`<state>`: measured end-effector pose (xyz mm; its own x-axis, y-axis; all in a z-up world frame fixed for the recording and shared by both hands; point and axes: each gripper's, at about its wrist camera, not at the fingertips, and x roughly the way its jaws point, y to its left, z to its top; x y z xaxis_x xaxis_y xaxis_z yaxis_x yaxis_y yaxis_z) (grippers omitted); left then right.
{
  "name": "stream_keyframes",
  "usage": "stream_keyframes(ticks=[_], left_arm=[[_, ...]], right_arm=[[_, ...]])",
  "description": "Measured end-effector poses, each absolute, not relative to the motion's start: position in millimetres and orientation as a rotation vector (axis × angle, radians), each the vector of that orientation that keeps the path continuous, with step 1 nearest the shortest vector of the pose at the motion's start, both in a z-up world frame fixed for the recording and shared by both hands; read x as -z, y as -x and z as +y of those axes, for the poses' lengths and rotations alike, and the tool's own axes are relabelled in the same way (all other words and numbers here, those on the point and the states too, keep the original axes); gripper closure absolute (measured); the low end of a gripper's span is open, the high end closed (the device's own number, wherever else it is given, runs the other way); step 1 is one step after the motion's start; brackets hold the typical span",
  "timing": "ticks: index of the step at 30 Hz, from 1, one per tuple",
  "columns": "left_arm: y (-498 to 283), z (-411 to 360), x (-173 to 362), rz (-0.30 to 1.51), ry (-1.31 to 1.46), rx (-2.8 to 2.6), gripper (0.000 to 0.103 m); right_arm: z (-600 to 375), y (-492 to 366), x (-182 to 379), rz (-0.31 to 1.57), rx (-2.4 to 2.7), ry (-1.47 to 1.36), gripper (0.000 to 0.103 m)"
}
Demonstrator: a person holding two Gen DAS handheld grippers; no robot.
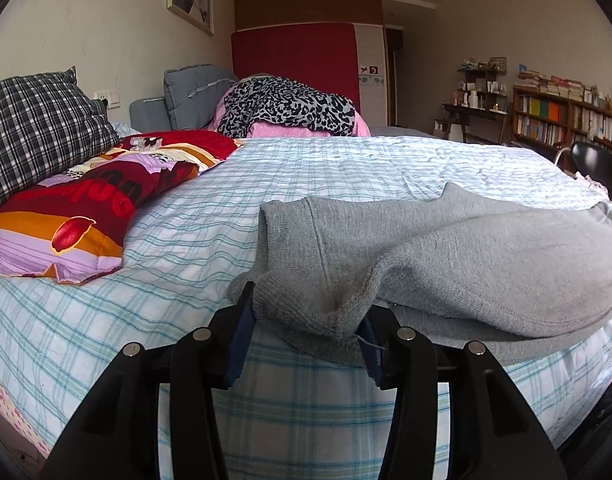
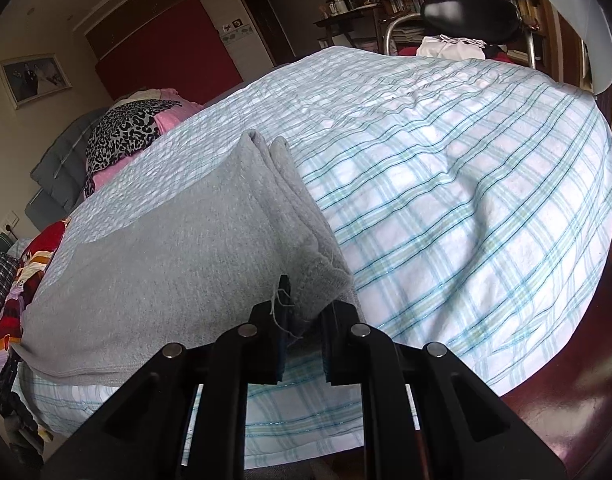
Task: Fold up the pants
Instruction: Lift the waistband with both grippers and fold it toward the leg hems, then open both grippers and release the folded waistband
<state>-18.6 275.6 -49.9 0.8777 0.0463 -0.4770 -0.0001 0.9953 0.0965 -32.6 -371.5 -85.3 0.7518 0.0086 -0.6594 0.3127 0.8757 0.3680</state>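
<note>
Both tools' tips — left tool (image 1: 306,332), right tool (image 2: 304,320) — vanish under gray pants (image 1: 445,252).

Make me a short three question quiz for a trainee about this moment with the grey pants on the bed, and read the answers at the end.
1. True or false: the left gripper has grey fabric of the pants between its fingers.
2. Multiple choice: what do the pants lie on? A) a bare wooden floor B) a plaid bed sheet C) a black chair
3. Fill in: in the right wrist view, the right gripper grips the pants near the bed's ____ edge.

Key: 1 true. 2 B. 3 near, the edge closest to the camera.
</note>
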Motion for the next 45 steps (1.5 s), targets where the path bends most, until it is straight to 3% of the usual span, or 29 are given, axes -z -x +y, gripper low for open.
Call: stream_keyframes(ticks=[2, 3, 8, 21, 30, 45], left_arm=[[16, 274, 55, 0.524, -0.144, -0.073, 0.034], [16, 272, 58, 0.532, -0.167, -0.089, 0.033], [25, 271, 59, 0.526, -0.236, -0.108, 0.029], [27, 264, 53, 0.504, -0.409, -0.161, 0.024], [43, 335, 50, 0.603, 0.196, 0.044, 0.024], [38, 331, 47, 0.628, 0.502, 0.214, 0.026]], right_arm=[[-374, 33, 86, 0.71, 0.175, -0.494, 0.086], [-374, 33, 85, 0.709, 0.179, -0.493, 0.081], [-376, 39, 77, 0.679, 0.231, -0.465, 0.068], [-374, 35, 72, 0.659, 0.295, -0.387, 0.068], [-377, 36, 48, 0.567, 0.35, -0.367, 0.064], [-233, -78, 17, 0.585, -0.044, -0.148, 0.063]])
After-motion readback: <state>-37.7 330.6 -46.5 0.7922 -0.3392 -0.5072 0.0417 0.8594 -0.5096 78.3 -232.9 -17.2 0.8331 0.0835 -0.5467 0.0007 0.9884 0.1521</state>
